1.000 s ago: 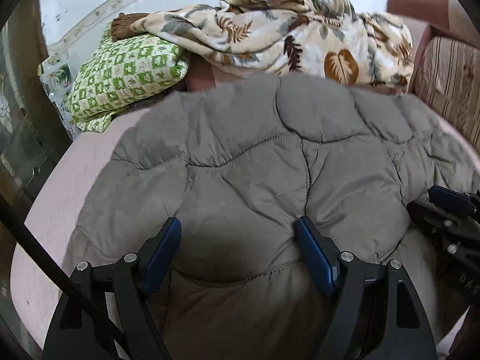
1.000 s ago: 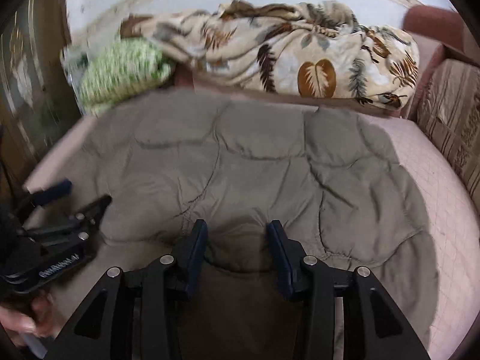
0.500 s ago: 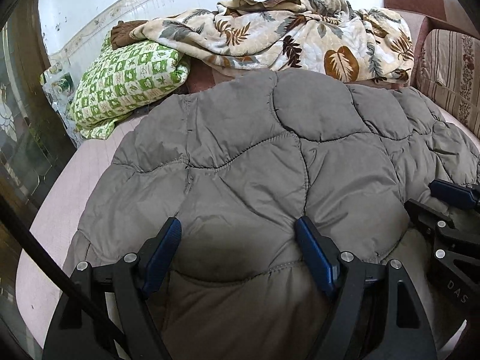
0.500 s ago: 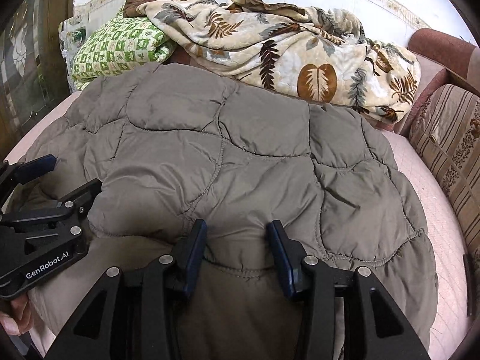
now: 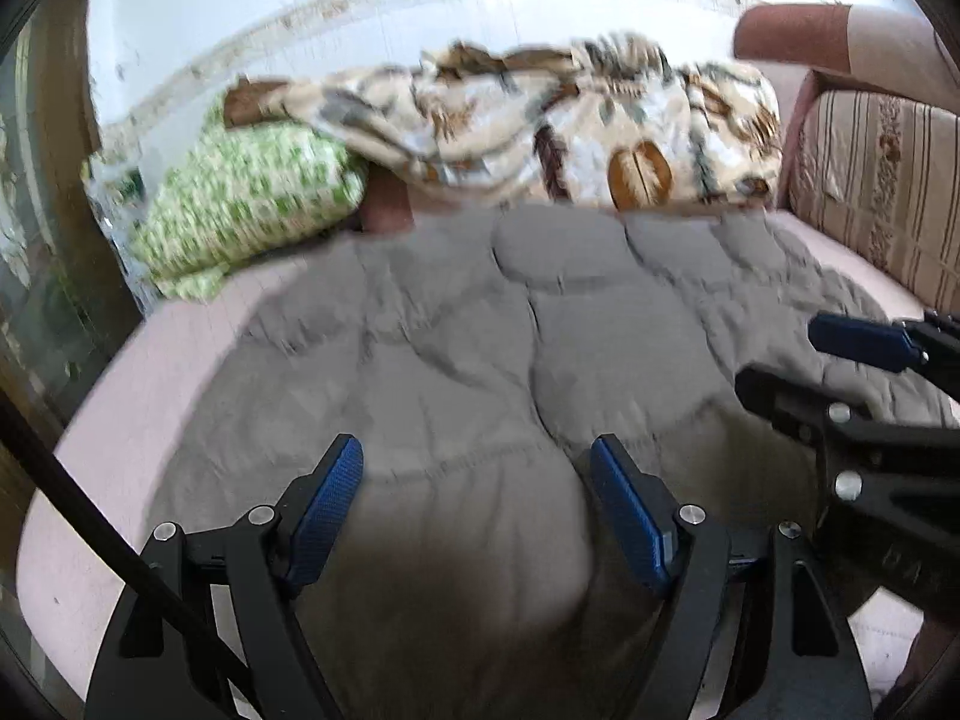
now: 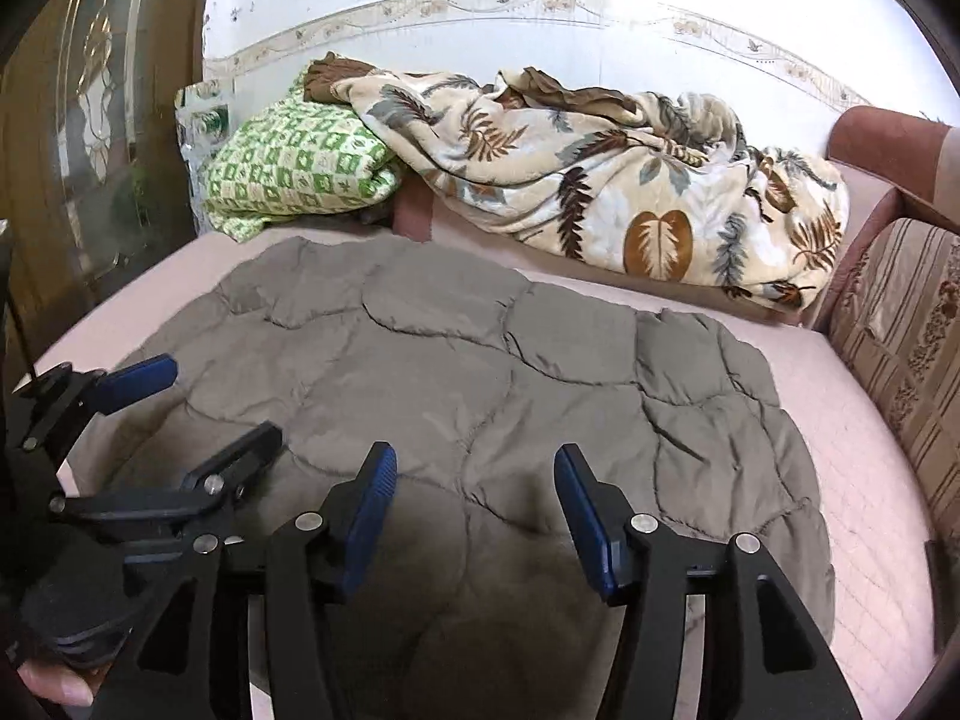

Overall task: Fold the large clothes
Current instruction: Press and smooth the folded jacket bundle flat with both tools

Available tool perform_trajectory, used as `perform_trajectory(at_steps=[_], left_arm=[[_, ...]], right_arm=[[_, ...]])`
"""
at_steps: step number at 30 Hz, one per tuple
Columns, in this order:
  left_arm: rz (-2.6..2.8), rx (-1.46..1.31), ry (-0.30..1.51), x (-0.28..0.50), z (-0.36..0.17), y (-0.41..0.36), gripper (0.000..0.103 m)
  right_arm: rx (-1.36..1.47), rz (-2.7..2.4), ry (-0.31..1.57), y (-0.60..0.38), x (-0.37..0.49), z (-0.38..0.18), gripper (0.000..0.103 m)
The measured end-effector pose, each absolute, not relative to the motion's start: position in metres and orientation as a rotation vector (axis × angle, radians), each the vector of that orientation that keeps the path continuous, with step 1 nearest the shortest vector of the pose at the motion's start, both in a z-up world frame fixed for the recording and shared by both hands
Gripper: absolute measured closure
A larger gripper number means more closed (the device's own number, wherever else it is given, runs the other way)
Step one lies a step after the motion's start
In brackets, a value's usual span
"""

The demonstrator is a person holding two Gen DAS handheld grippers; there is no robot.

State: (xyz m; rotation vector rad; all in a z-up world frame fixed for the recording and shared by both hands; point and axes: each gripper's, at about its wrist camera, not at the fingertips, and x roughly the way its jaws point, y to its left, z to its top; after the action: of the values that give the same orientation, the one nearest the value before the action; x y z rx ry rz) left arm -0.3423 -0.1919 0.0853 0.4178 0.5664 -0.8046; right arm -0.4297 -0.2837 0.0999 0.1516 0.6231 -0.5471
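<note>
A large grey quilted garment (image 6: 468,384) lies spread on the pink bed, folded over with its hem near me; it also shows in the left wrist view (image 5: 480,348), blurred. My left gripper (image 5: 477,474) is open, its blue pads either side of the near fold, nothing pinched. My right gripper (image 6: 474,480) is open too, over the near edge of the garment. Each gripper shows in the other's view: the right gripper (image 5: 840,360) at the right, the left gripper (image 6: 198,402) at the left, both open.
A leaf-patterned blanket (image 6: 600,180) and a green checked pillow (image 6: 294,168) lie along the back wall. A striped sofa cushion (image 6: 900,324) stands at the right. A wooden glass-panelled door (image 6: 90,138) is at the left. Pink bed sheet (image 6: 858,480) shows around the garment.
The right gripper has opened wider and let the fold go. The garment has dropped flatter onto the bed. Both cameras have pulled back and tilted up.
</note>
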Motion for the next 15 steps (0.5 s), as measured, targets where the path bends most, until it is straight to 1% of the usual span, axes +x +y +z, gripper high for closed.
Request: perform_trajectory(at_steps=[5,9,13,15], left_arm=[[-0.784,0.450,0.566,-0.342,0.072,-0.200,0.024],[-0.770,0.463,0.559,-0.341,0.066,-0.204,0.022],[-0.773,0.439,0.559,-0.338,0.067,-0.204,0.022],[-0.779,0.419,0.567,-0.337,0.071,-0.200,0.022]], right_arm=[[0.198,-0.542,0.715,-0.298,-0.424,0.078,0.044],[0.246,-0.528,0.758,-0.306,-0.419,0.068,0.042],[0.259,-0.533,0.753,-0.306,-0.420,0.070,0.042],[0.292,-0.538,0.707,-0.308,-0.427,0.077,0.042]])
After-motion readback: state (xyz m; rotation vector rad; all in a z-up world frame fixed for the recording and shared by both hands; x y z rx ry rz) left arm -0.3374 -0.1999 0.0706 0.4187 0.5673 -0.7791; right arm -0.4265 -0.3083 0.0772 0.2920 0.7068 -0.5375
